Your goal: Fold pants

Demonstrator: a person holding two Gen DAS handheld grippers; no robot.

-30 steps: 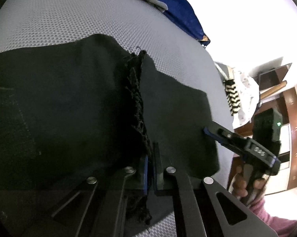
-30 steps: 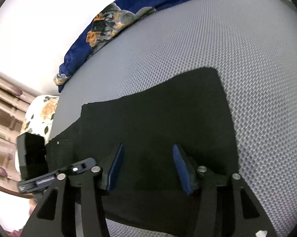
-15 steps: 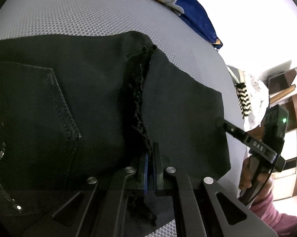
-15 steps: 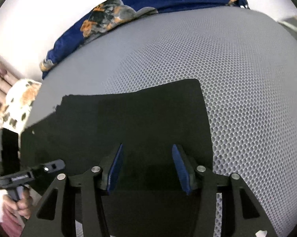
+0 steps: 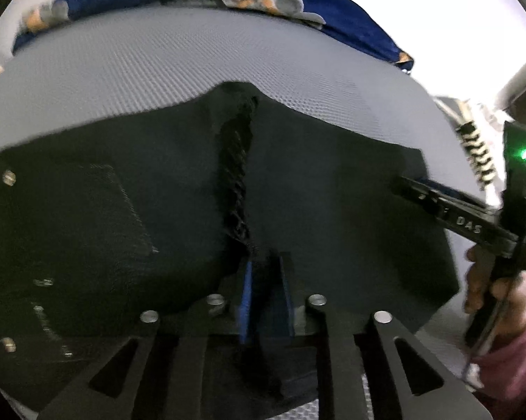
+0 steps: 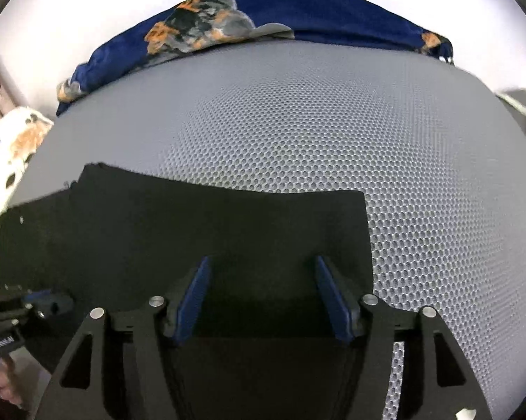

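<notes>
Black pants (image 5: 158, 210) lie folded flat on a grey mesh surface (image 5: 193, 70), also under my right gripper as the pants (image 6: 228, 224). A frayed raw edge (image 5: 236, 175) runs down the cloth to my left gripper (image 5: 264, 269). Its jaws are opening, a narrow gap shows between them, and the frayed edge still lies in that gap. My right gripper (image 6: 263, 266) hovers over the pants' right end; its jaws are opening wide with only flat cloth beneath. In the left wrist view the right gripper (image 5: 406, 183) touches the cloth's right edge, held by a hand (image 5: 490, 280).
A blue patterned blanket (image 6: 333, 10) lies along the far edge of the mesh surface (image 6: 333, 122). A white spotted cloth (image 6: 7, 154) sits at the left. The left gripper (image 6: 35, 306) shows at the lower left. Furniture and a striped cloth (image 5: 476, 154) stand beyond the right edge.
The left jaws, shut on the frayed edge before, have parted slightly. The right jaws stand wider. Both hands have turned, so the blanket now lies across the top of both views.
</notes>
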